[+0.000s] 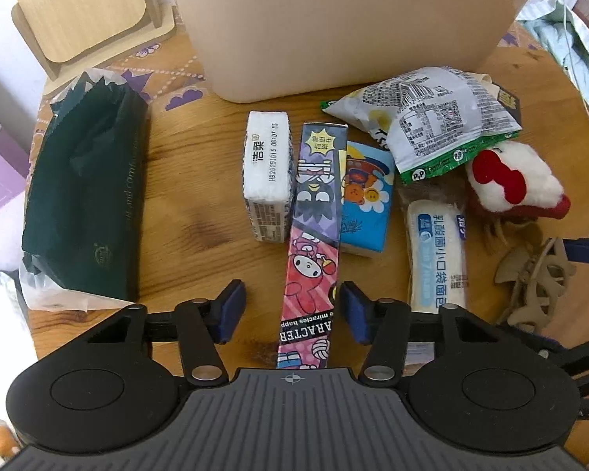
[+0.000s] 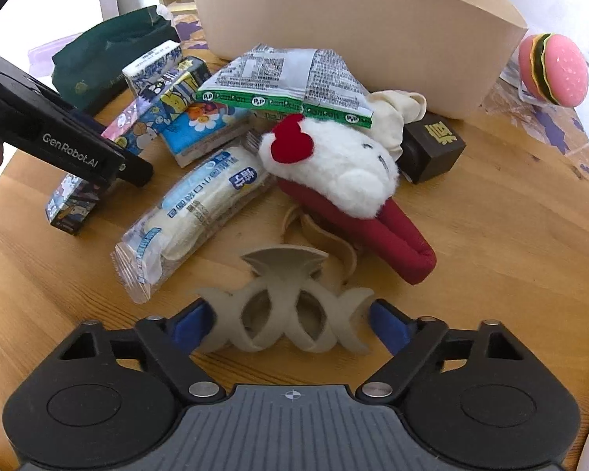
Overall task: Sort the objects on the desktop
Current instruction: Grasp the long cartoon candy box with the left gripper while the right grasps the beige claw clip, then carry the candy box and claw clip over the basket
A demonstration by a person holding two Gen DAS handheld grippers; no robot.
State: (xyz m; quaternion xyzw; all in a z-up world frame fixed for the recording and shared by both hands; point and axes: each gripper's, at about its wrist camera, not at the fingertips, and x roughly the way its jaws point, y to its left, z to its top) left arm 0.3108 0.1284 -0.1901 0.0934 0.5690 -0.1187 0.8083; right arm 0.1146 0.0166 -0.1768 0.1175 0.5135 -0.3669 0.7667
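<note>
- down at the desk (image 1: 200, 196), the left tongs (image 1: 290, 312) stand released around the near end of a long cartoon-printed box (image 1: 314, 243); the right pad (image 1: 355, 312) sits just beside the box's edge, while the left pad (image 1: 229, 310) is apart from it with bare wood between.
- beyond these tongs, a white tissue pack (image 1: 265, 172) lies against the box's left side and a blue cartoon tissue pack (image 1: 367, 196) against its right.
- farther ahead stands a beige bin (image 1: 333, 35); off to the left lies a dark green tissue package (image 1: 86, 204).
- the right tongs (image 2: 290, 325) straddle a taupe hair claw clip (image 2: 290, 314), which lies on the desk between the blue pads (image 2: 388, 324); the left pad looks to touch the clip's end, but i cannot tell whether the right one presses it.
- just ahead of these tongs lie a wrapped bread roll (image 2: 188, 219), a white plush toy with a red bow (image 2: 333, 165) and a grey snack bag (image 2: 290, 78).
- far right of them, a pink burger toy (image 2: 553, 68) sits near the desk edge.
</note>
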